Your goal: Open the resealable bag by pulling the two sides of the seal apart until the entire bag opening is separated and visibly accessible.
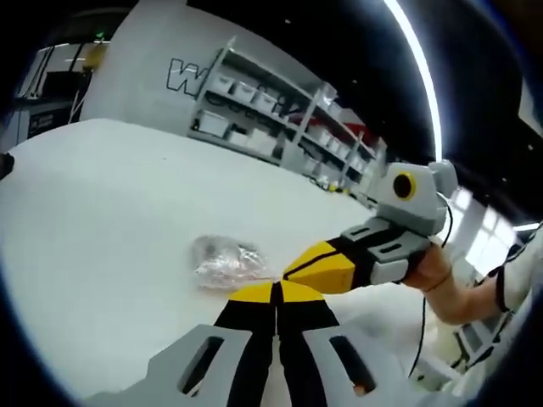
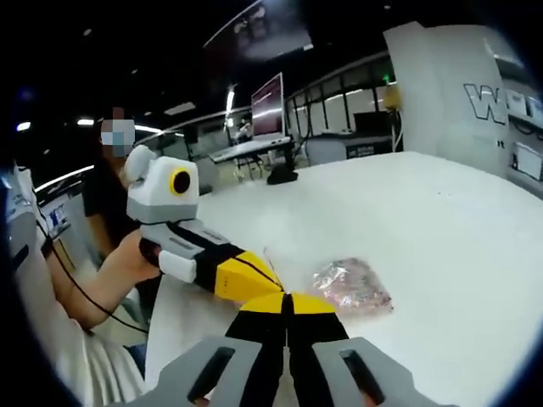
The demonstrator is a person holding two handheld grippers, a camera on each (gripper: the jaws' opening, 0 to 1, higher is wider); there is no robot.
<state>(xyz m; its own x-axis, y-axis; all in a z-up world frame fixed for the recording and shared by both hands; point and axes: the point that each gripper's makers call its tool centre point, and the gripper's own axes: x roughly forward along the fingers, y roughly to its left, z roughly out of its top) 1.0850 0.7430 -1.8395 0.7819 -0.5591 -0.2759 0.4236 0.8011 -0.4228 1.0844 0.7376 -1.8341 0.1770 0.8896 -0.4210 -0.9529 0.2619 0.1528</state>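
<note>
Crumpled clear bag (image 1: 225, 262) (image 2: 351, 287) lies on white table (image 1: 102, 220).

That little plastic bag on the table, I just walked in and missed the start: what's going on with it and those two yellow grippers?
A person holds a two-jaw gripper in each hand above a white table. The left gripper and right gripper both have their jaws closed, tips nearly together, just in front of a small clear resealable bag with pinkish contents. The bag lies crumpled on the table; whether either gripper pinches its edge cannot be told. Its opening does not look pulled apart yet.
</note>
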